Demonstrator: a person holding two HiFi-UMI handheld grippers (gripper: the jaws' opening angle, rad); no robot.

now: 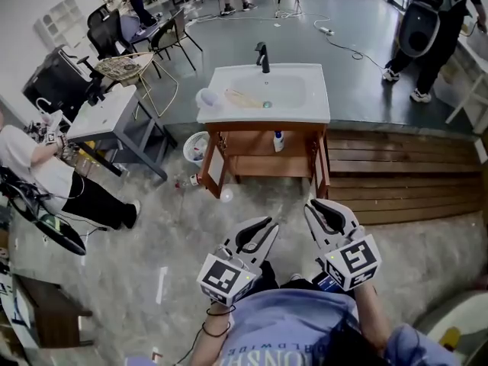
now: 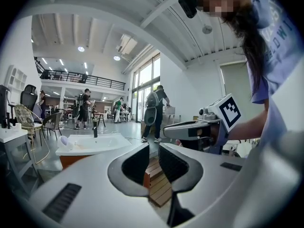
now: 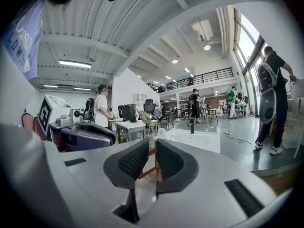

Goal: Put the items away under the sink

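Note:
The white sink (image 1: 263, 90) with a black faucet (image 1: 262, 56) stands on a wooden cabinet (image 1: 229, 145) ahead of me. On its left rim sit a white object (image 1: 206, 97) and a pale wooden item (image 1: 242, 99). A white bottle (image 1: 279, 140) stands on the shelf below the basin. A white ball (image 1: 226, 195) and a small bottle (image 1: 191, 180) lie on the floor by the cabinet's left leg. My left gripper (image 1: 271, 223) (image 2: 153, 158) and right gripper (image 1: 314, 204) (image 3: 152, 153) hover side by side well short of the cabinet. Both are shut, nothing held.
A white basket (image 1: 197, 147) stands left of the cabinet. A wooden deck (image 1: 396, 166) runs to the right. A grey table (image 1: 107, 117) and a seated person (image 1: 46, 174) are at left. Another person (image 1: 431, 29) stands far right.

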